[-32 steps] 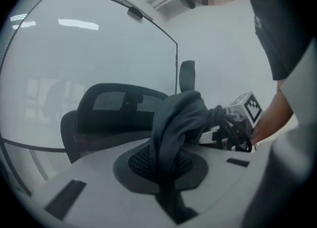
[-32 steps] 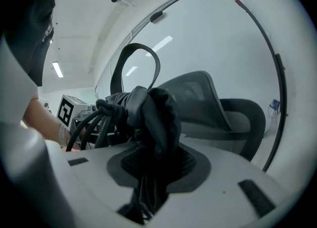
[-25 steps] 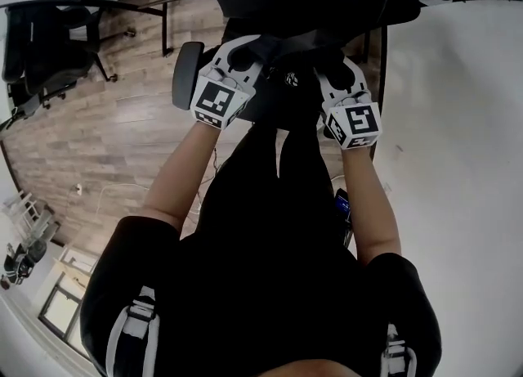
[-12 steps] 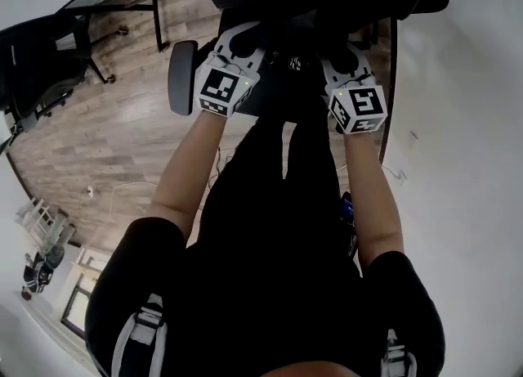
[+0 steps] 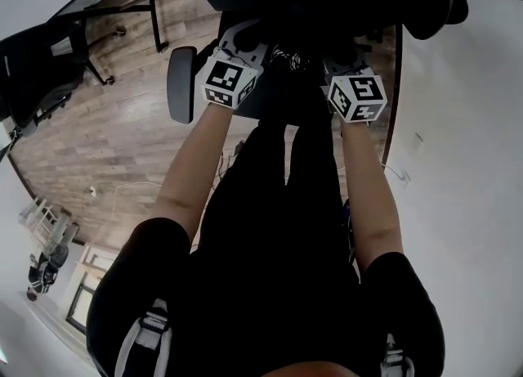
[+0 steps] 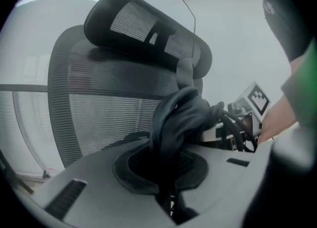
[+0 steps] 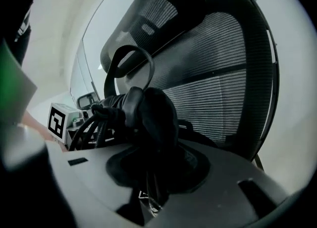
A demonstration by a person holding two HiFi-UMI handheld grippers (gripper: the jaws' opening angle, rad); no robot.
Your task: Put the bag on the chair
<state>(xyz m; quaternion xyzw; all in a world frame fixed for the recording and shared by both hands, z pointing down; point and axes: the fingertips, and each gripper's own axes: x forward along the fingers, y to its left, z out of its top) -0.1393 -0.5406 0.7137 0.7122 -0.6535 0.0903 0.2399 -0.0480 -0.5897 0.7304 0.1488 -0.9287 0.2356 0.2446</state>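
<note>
Holding the bag [image 6: 181, 115] two-handed — mid-placement, not set down yet as far as can be judged.

On the left gripper [image 6: 171, 190]: jaws nearly together, pinched on a thin fold of the bag's black fabric rising out of the grip. On the right gripper [image 7: 148, 185]: jaws somewhat wider apart, clamped on a thicker bunch of the same bag, with a strap loop [image 7: 113, 68] standing up above it. No visible slack in either grip.

Bag position: hung between the two grippers, just in front of the chair [image 6: 99, 103]. Mesh back and headrest [image 6: 143, 26] fill both gripper views; armrest [image 5: 181, 81] just left of the left gripper in the head view. Cannot tell whether the bag's underside touches the seat — black on black down there, seat mostly hidden.

Step in hand, as a judgement: final approach to the seat. Next move calls for bringing both grippers down together and level, keeping the bag centred on the seat and clear of the mesh back, then opening both jaws only after settling the weight. Worth watching: strap loop snagging on a jaw at release, or the bag tipping off the front edge if let go early.
</note>
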